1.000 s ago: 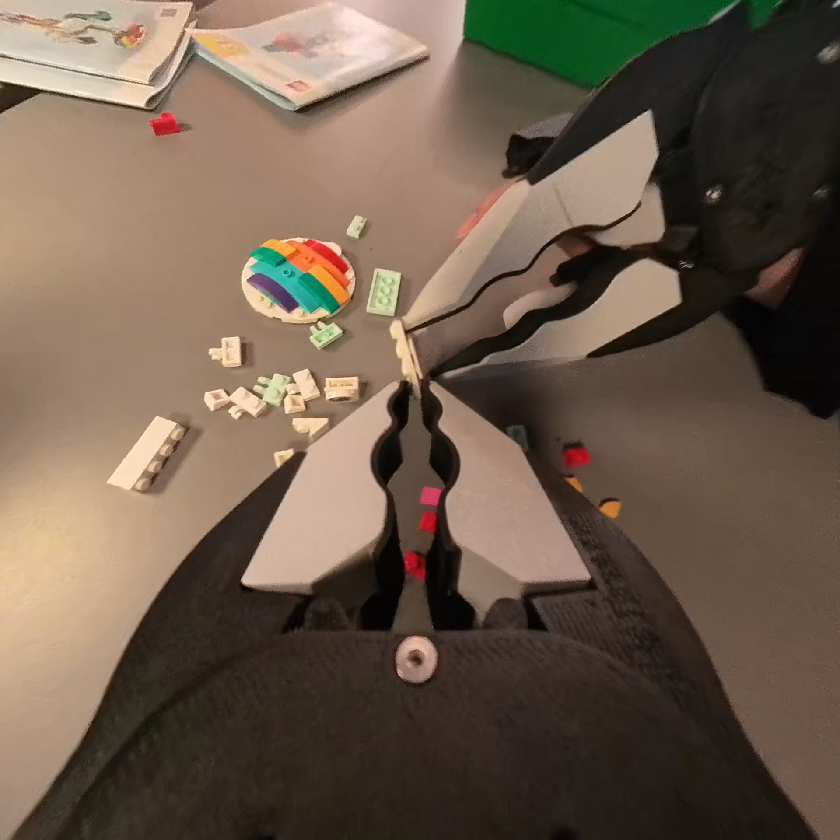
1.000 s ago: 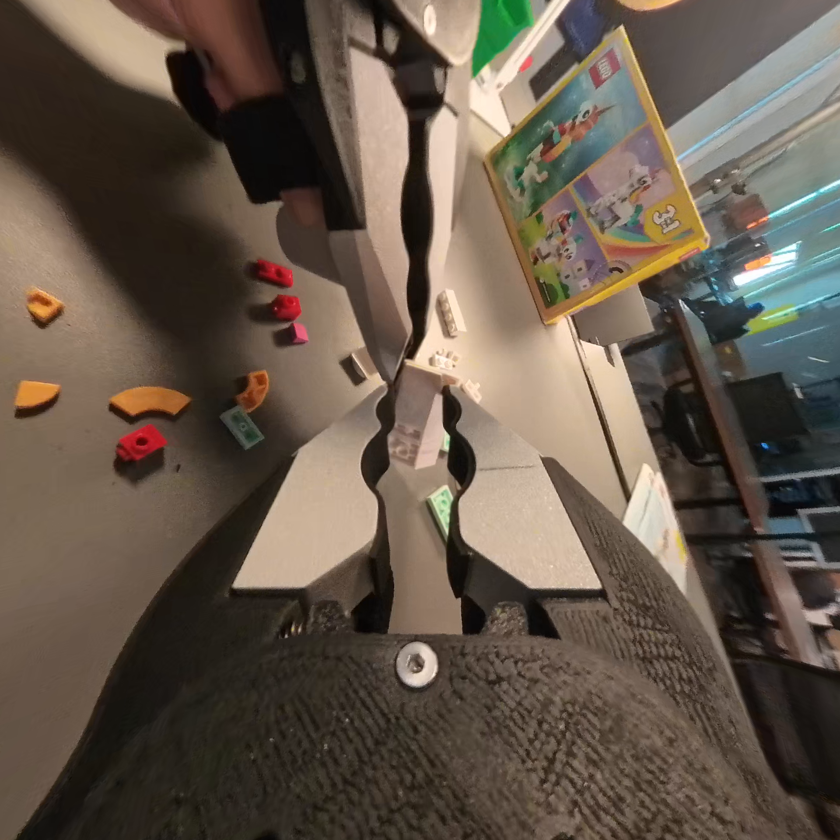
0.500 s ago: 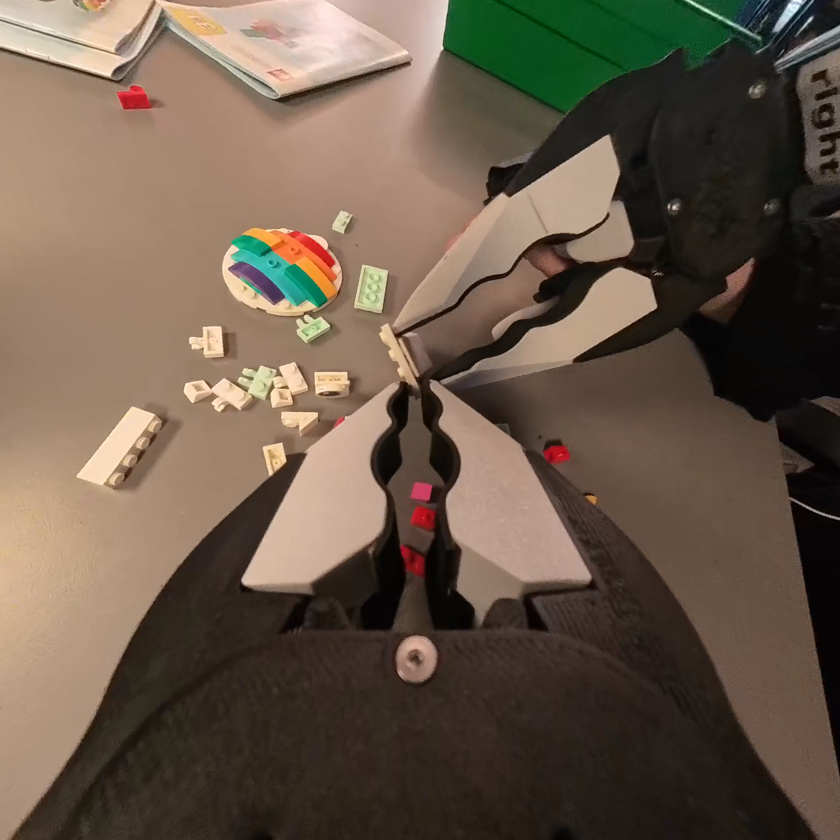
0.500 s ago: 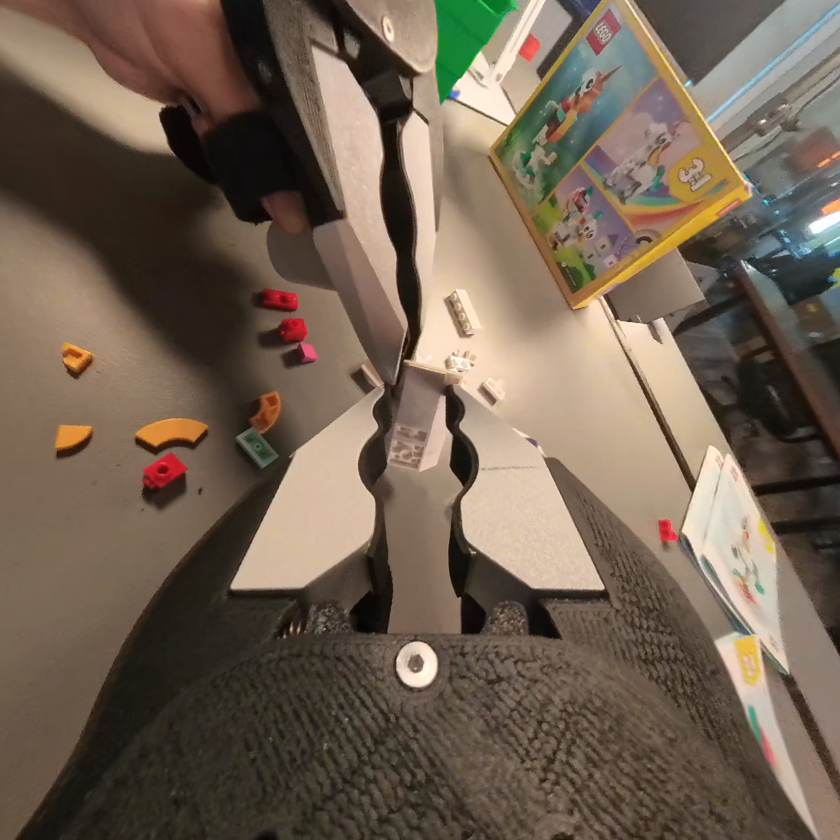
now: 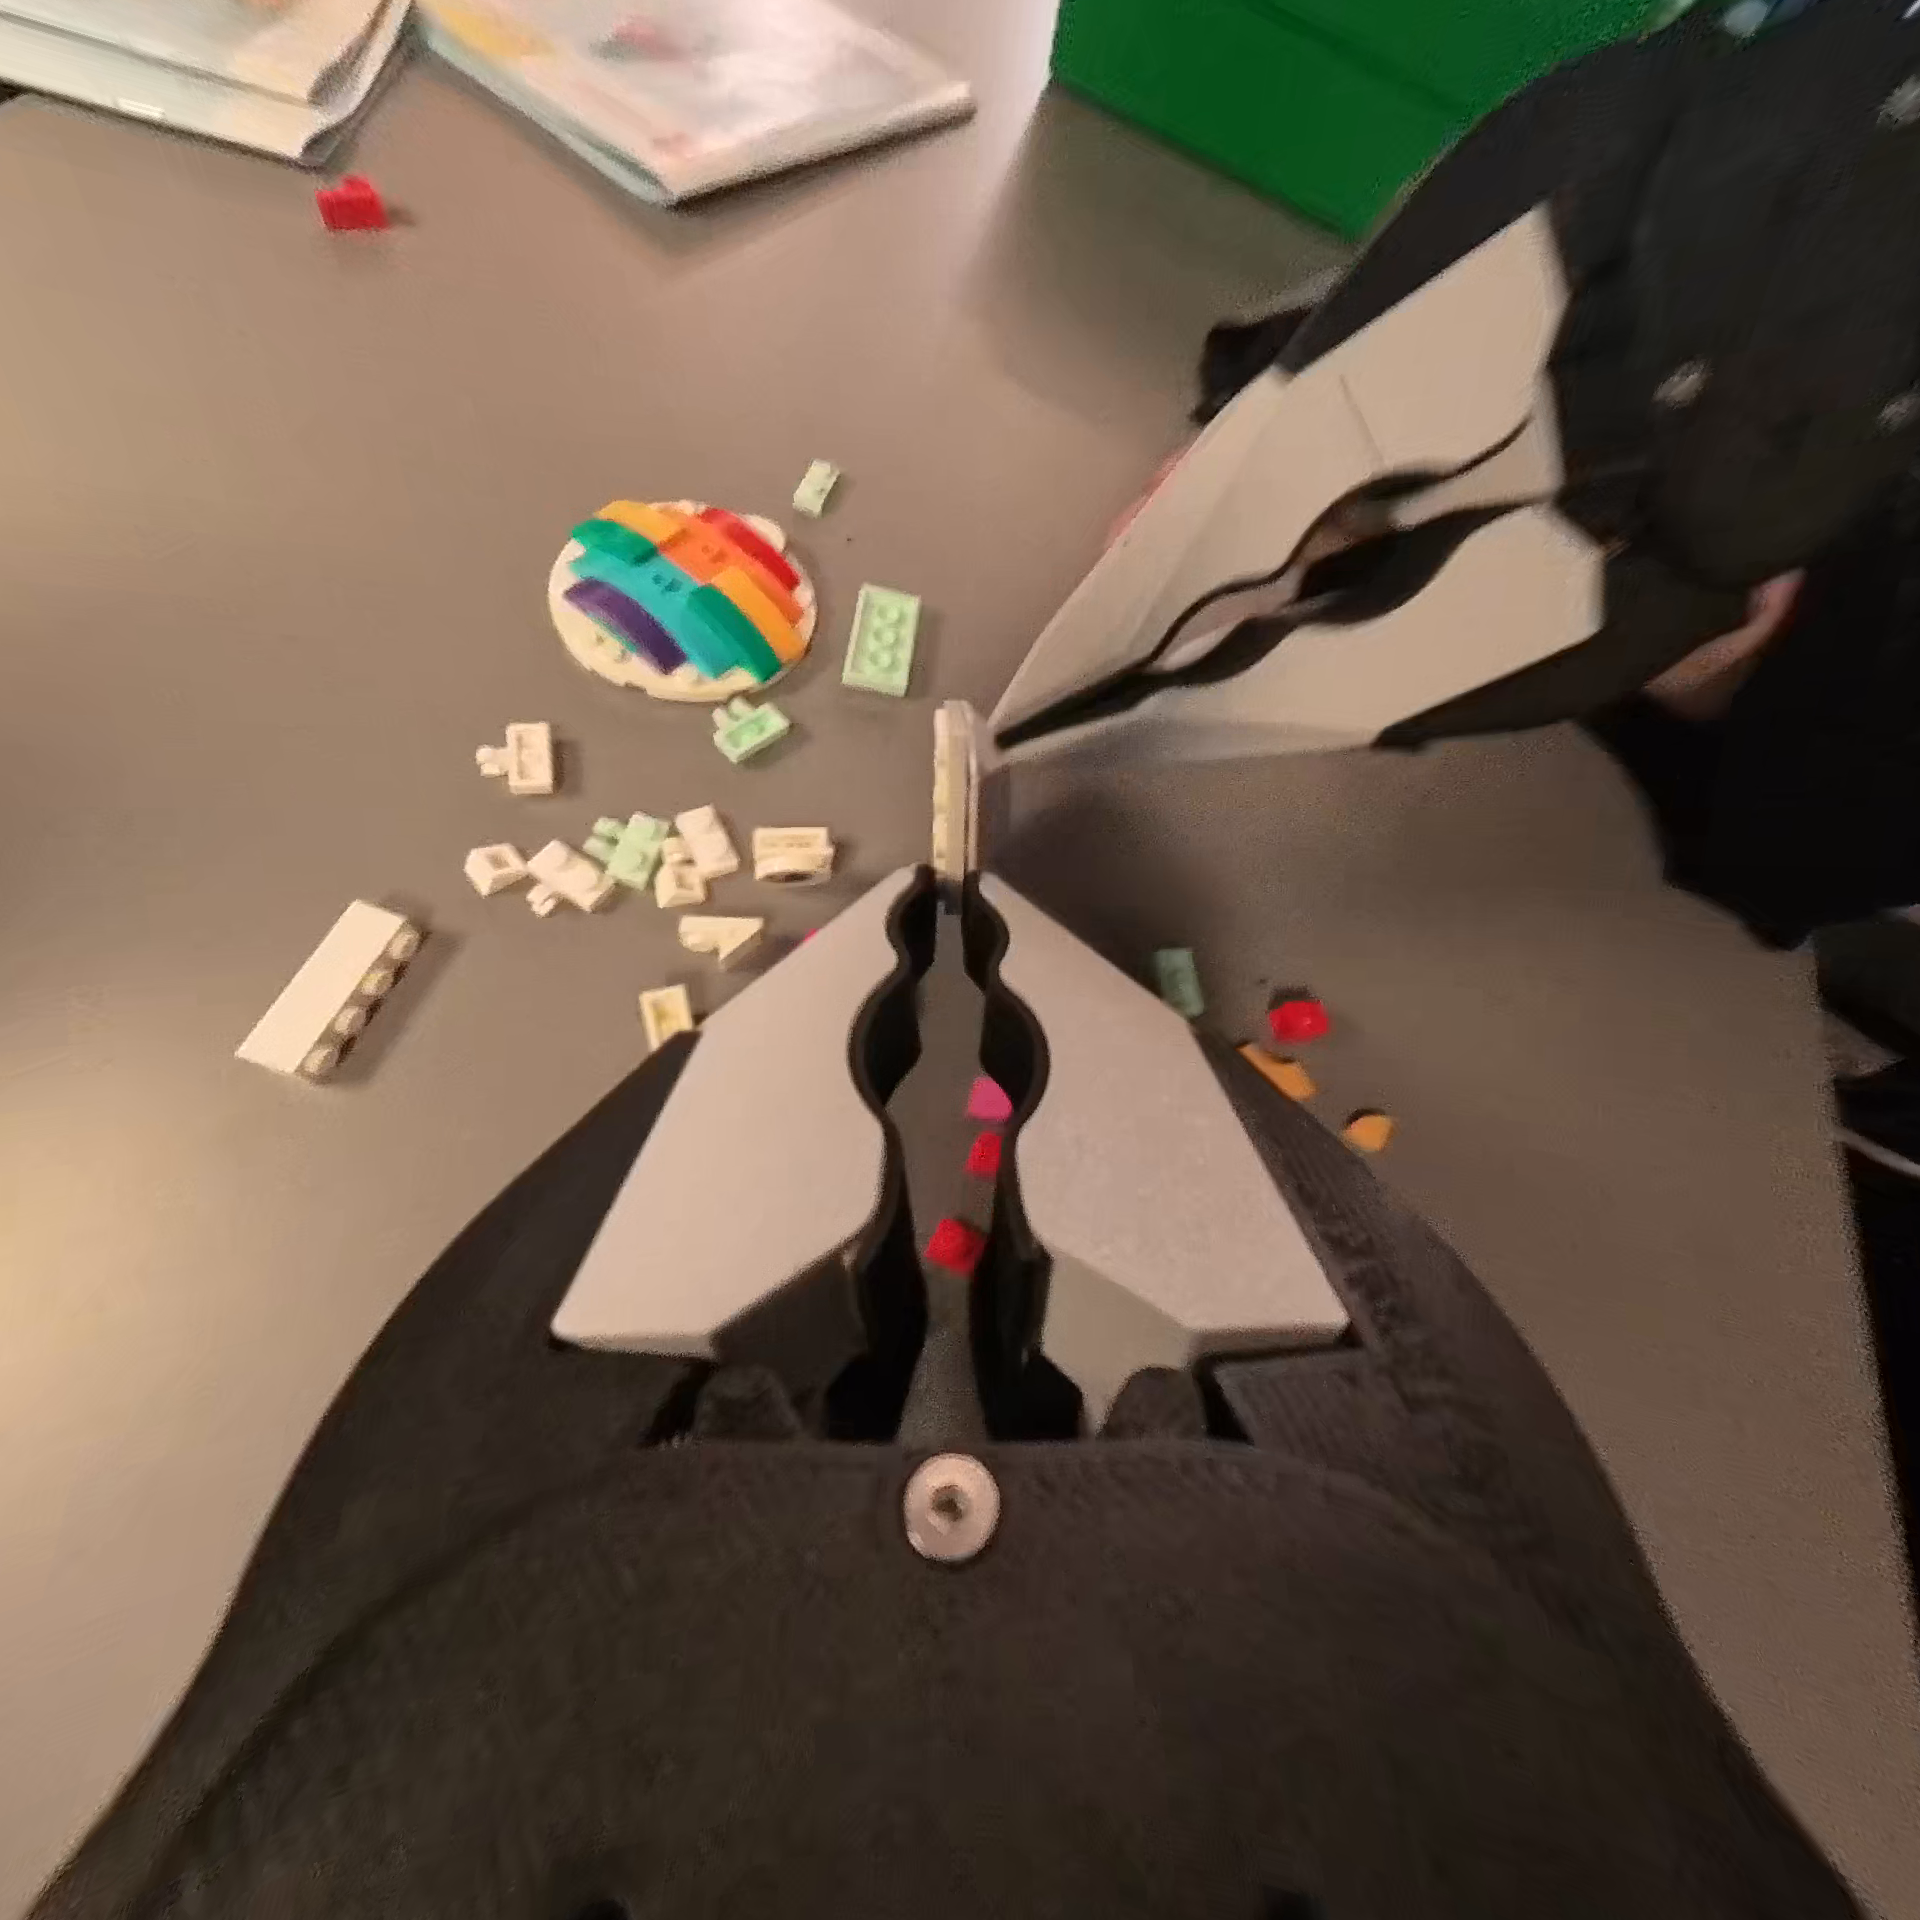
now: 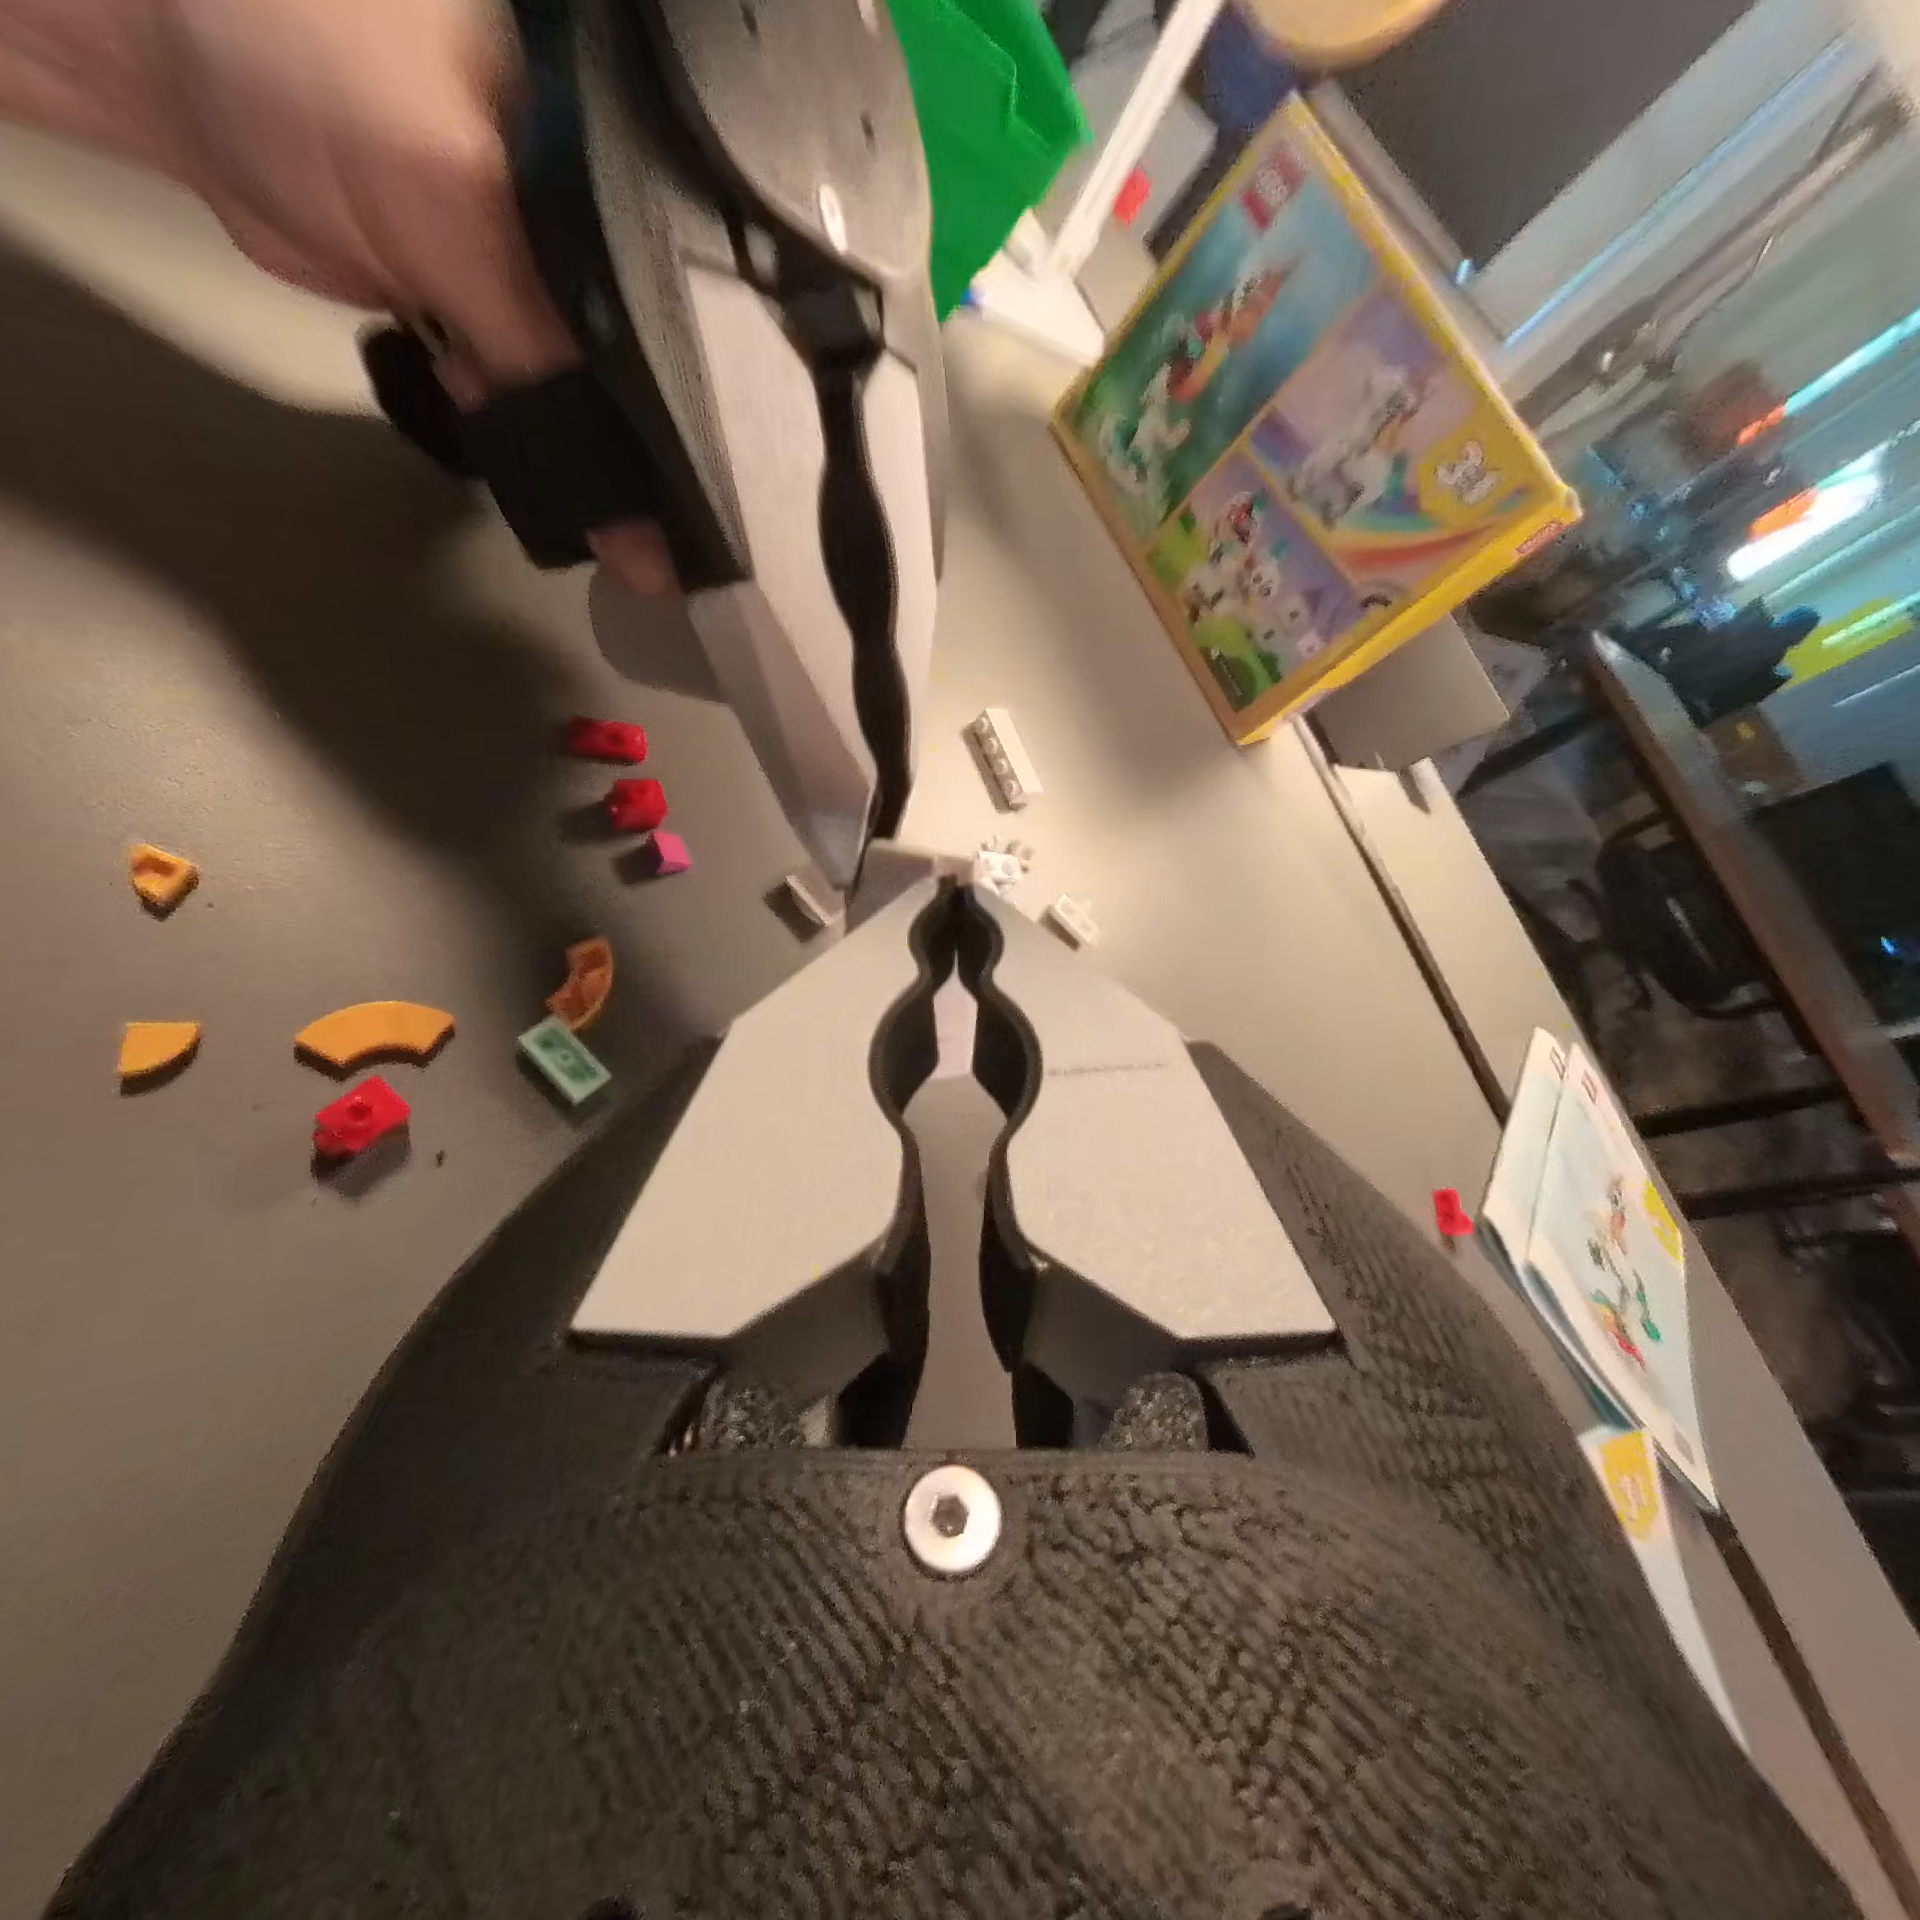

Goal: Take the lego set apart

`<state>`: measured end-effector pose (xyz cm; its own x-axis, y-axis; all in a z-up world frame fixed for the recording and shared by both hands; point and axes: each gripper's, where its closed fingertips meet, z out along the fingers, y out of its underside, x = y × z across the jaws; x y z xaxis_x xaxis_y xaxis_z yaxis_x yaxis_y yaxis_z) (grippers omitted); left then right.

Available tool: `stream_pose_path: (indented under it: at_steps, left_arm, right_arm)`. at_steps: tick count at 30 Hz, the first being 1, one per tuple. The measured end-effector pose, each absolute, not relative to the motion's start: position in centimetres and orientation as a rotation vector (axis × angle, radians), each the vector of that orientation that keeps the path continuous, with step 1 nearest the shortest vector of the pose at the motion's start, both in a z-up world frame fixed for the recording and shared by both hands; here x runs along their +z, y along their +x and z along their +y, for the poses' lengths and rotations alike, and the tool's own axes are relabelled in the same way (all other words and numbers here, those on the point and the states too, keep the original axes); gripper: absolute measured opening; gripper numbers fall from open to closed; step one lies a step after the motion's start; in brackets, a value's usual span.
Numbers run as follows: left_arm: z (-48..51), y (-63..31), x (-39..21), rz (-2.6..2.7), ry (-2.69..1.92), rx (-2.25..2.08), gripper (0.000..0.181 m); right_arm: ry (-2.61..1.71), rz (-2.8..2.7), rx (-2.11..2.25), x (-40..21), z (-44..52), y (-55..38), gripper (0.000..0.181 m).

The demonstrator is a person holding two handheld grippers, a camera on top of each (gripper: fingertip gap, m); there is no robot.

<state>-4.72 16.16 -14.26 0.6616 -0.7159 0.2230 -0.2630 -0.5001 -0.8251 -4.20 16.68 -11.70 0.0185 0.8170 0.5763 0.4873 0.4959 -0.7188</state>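
Observation:
My left gripper (image 5: pixel 948 885) is shut on a small white lego piece (image 5: pixel 954 795) that stands up out of its tips, above the grey table. The piece looks like two thin layers pressed together. My right gripper (image 5: pixel 1000 727) comes in from the right, shut, with its tips against the piece's top edge. In the right wrist view my right gripper (image 6: pixel 951 906) holds nothing that I can see. The white piece (image 6: pixel 899 868) sits just left of it, under the left gripper's fingertips (image 6: pixel 883 800). A round white disc with a rainbow build (image 5: pixel 681 603) lies on the table.
Loose white and mint pieces (image 5: pixel 644 852), a long white brick (image 5: pixel 327 987) and a mint plate (image 5: pixel 881 639) lie to the left. Red, pink and orange pieces (image 6: pixel 374 1034) lie under the grippers. Booklets (image 5: pixel 686 94), a green bin (image 5: pixel 1247 104) and the set's box (image 6: pixel 1309 416) stand farther off.
The white brick that sat between my right gripper's fingers is out of them, and those fingers have closed. The piece in my left gripper now stands straighter.

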Motion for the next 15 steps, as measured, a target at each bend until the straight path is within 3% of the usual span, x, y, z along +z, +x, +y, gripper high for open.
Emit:
stream_pose_path:
  at_steps: [7,11,15]
  left_arm:
    - [17.0,-6.0,-13.0,0.641,-2.024,-0.712,0.004]
    - [17.1,-6.2,-11.6,0.572,-1.933,-0.834,0.004]
    - [15.9,-5.1,-9.6,0.535,-1.807,-1.134,0.004]
  right_arm:
    - [-1.057,-1.671,0.419,-12.7,16.3,-4.5,0.0]
    - [-1.004,-1.591,0.464,-11.4,17.4,-3.7,0.045]
    - [-0.89,-1.557,0.289,-11.0,18.3,-3.6,0.059]
